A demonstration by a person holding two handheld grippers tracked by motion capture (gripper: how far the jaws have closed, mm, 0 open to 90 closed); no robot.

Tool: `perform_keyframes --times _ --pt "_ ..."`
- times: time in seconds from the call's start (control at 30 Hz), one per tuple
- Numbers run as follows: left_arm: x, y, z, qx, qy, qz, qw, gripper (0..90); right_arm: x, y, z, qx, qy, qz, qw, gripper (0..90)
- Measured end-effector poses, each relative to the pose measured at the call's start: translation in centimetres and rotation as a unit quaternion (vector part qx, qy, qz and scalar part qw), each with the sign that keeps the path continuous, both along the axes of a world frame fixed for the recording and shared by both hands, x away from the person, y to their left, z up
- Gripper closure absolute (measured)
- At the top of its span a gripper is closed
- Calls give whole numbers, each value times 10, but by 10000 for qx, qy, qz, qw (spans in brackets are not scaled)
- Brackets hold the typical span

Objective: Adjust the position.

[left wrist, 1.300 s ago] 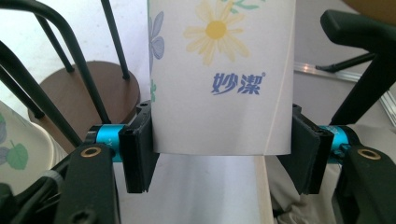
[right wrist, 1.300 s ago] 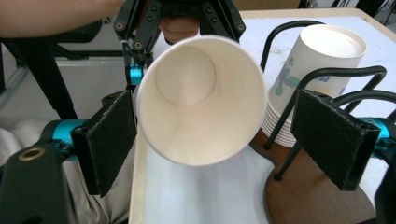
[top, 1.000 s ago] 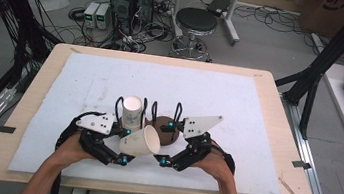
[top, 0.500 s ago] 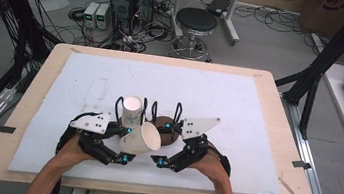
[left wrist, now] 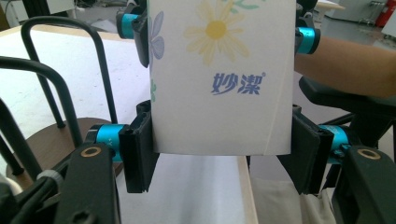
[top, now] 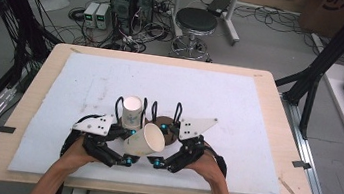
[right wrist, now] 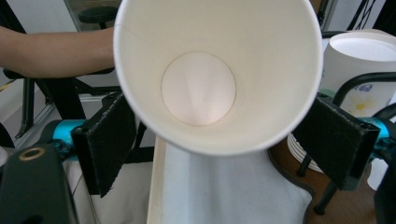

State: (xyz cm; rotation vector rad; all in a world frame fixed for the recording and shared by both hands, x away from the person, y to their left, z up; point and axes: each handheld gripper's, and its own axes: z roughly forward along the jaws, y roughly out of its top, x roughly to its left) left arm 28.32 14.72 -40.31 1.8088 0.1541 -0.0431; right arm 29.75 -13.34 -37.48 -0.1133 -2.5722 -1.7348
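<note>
A white paper cup (top: 146,141) with a flower print (left wrist: 219,93) hangs tilted above the table's front edge, its mouth (right wrist: 210,93) turned to the right. My left gripper (top: 130,147) is shut on its narrow bottom end, one pad on each side (left wrist: 219,154). My right gripper (top: 158,144) comes from the mouth side, and its pads (right wrist: 107,140) lie against the wide rim on both sides. A second cup (top: 132,112) stands upright in a black wire rack on a brown base (top: 170,129), just behind both grippers.
A white foam mat (top: 209,102) covers most of the wooden table (top: 278,116). The rack's wire loops (left wrist: 46,93) rise close beside the left gripper. Beyond the table's far edge are a stool (top: 195,24) and boxes with cables (top: 132,1).
The right gripper has shifted slightly left, closer onto the cup's mouth. The left gripper and the cup have stayed where they were.
</note>
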Motion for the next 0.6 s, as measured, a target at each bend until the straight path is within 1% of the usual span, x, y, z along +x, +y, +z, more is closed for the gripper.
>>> perform_keyframes --times 0.17,0.3,0.4,0.43,0.47,0.53,0.57,0.6 --pt "-1 -4 -1 7 -19 -45 10000 361 0 4 -1 -24 22 85 10000 150" --pt "-2 -6 -1 22 -33 -96 9999 361 -1 7 -1 60 42 140 9999 150" --pt "-3 -7 -1 0 -29 -120 9999 361 0 8 -1 169 43 161 9997 153" --pt "-3 -7 -1 18 -40 -128 9999 361 -1 8 -1 175 77 181 9997 156" --pt "-3 -8 -1 22 -55 -126 9999 361 0 8 -1 203 51 201 9996 157" --pt "-3 -8 -2 10 -32 -139 9999 361 -1 8 -1 209 88 197 9995 157" --pt "-3 -9 -2 22 -37 -141 9999 361 -1 9 -1 221 68 190 9996 158" --pt "-3 -9 -2 25 -37 -158 9999 361 -1 9 -1 198 94 236 9995 165"
